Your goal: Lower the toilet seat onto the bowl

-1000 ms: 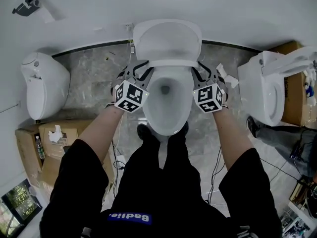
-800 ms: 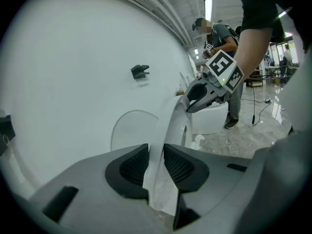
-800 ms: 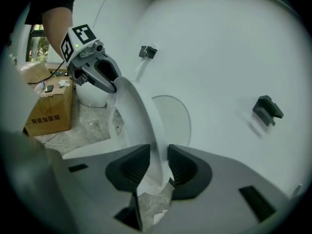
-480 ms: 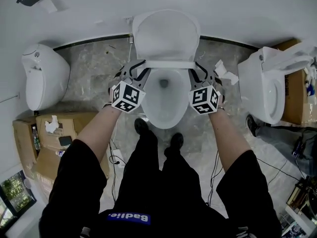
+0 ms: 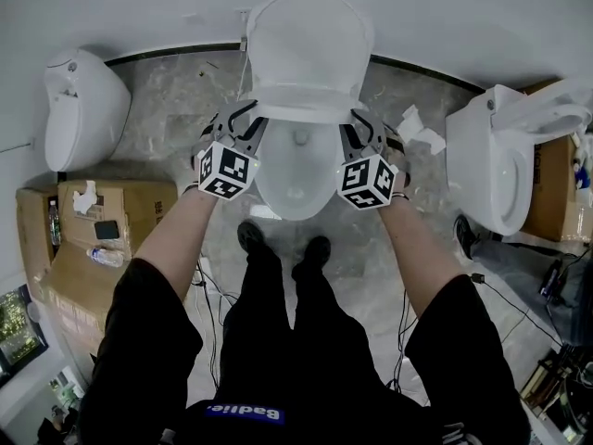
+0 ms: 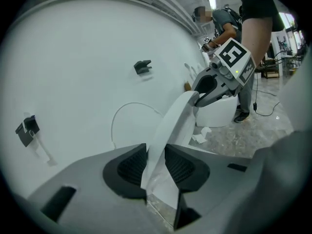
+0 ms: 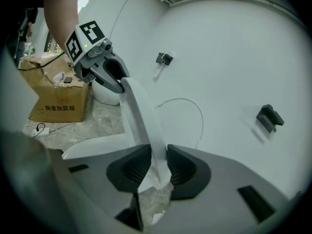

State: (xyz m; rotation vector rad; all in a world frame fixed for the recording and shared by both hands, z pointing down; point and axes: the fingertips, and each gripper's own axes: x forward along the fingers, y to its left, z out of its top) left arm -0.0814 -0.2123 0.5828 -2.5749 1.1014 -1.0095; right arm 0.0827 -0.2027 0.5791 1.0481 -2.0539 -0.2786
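Seat (image 6: 170, 126) gripped by left gripper (image 6: 155, 165), fingers just easing wider, and right gripper (image 7: 157, 167), just tightening; left may slip, slamming seat onto bowl (image 5: 320, 202).

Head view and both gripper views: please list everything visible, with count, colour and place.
toilet seat: one, white, tilted above the middle bowl
middle toilet: one, white, centre, before the person
left toilet: one, white, far left
right toilet: one, white, far right
cardboard boxes: several, brown, left edge; one more behind the right toilet
bottle: one, clear, lying on the left boxes
crumpled paper: one, white, floor beside the right toilet
wall brackets: two, black, white wall
cables: several, black, floor
other person: one, grey trousers, right edge
shoes: two, black, below the bowl's front
left gripper: one, grey, jaws just opened slightly, gripping the seat's edge
right gripper: one, grey, jaws just closed further, gripping the seat's edge
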